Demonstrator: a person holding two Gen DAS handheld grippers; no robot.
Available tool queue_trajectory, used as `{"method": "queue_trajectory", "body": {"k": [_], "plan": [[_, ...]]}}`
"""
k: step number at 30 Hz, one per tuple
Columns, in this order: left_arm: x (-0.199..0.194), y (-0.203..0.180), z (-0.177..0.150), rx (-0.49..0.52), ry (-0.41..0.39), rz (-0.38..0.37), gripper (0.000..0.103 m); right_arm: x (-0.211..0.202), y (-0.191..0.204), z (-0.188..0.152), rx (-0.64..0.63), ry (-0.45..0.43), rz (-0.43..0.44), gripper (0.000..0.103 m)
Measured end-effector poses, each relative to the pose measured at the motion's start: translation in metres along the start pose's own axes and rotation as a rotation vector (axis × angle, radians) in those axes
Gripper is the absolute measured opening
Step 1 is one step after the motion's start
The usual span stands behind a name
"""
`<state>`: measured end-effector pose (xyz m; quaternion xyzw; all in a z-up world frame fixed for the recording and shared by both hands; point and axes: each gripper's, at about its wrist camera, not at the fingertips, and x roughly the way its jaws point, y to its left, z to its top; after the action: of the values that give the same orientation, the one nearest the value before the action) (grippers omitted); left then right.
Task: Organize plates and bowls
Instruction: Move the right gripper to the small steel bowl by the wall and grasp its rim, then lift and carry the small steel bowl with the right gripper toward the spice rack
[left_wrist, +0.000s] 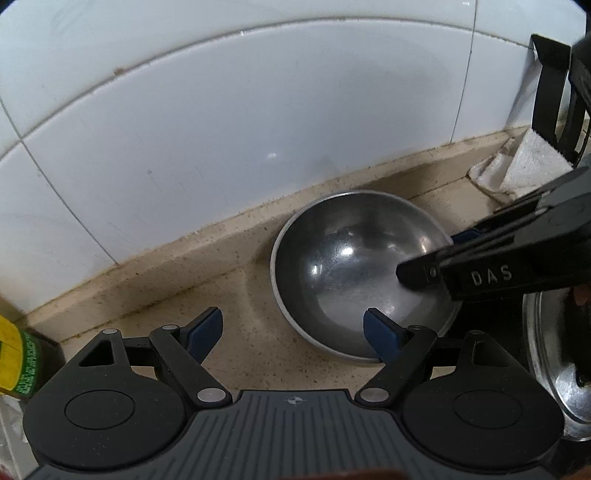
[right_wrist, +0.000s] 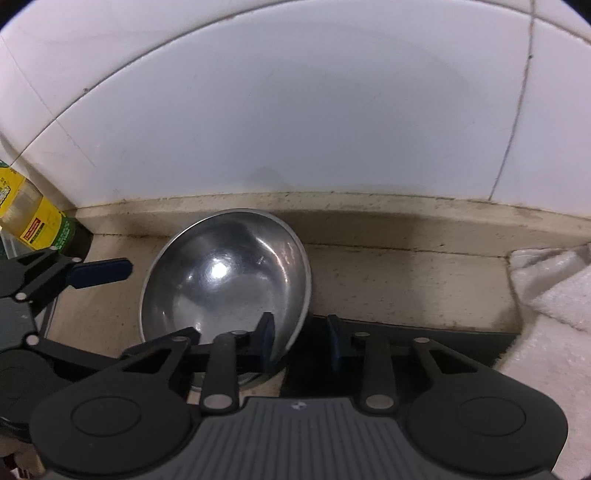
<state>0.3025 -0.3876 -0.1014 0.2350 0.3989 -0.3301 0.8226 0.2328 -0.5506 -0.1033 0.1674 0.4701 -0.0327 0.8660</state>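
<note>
A steel bowl (left_wrist: 351, 266) (right_wrist: 221, 280) sits on the beige counter by the tiled wall. My right gripper (right_wrist: 301, 341) straddles its right rim, with one pad inside the bowl and the other outside. A small gap shows between the outer pad and the rim, so the jaws stand open around it. In the left wrist view the right gripper (left_wrist: 439, 254) reaches in from the right. My left gripper (left_wrist: 293, 332) is open wide at the bowl's near left edge, one pad over the bowl and one over the counter. One of its fingers (right_wrist: 101, 271) shows left of the bowl.
A yellow and green labelled bottle (left_wrist: 18, 362) (right_wrist: 33, 221) stands at the left by the wall. A white cloth (left_wrist: 517, 166) (right_wrist: 554, 288) lies at the right, below a black rack (left_wrist: 554, 92). A shiny steel lid or pan (left_wrist: 554, 362) sits on a dark surface (right_wrist: 406, 332) right of the bowl.
</note>
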Motion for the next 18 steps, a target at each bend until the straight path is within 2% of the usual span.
{"method": "queue_trajectory", "body": {"k": [1, 3, 6, 15, 18], "plan": [[0.0018, -0.0009, -0.0005, 0.001, 0.004, 0.0, 0.087, 0.0008, 0.0005, 0.0005, -0.004, 0.0, 0.002, 0.018], [0.0042, -0.0012, -0.0013, -0.006, 0.008, -0.011, 0.085, 0.0027, 0.0023, 0.0024, -0.01, 0.001, 0.006, 0.017], [0.0083, -0.0013, -0.0028, -0.006, 0.024, -0.014, 0.074, 0.0051, 0.0029, 0.0047, -0.003, -0.001, 0.018, 0.016], [0.0049, -0.0058, -0.0076, -0.001, 0.022, -0.043, 0.064, 0.0021, 0.0035, -0.0004, 0.021, 0.007, 0.055, 0.015], [0.0032, -0.0021, -0.0094, -0.005, 0.022, -0.044, 0.064, 0.0026, 0.0085, -0.0016, -0.028, 0.018, 0.053, 0.018]]}}
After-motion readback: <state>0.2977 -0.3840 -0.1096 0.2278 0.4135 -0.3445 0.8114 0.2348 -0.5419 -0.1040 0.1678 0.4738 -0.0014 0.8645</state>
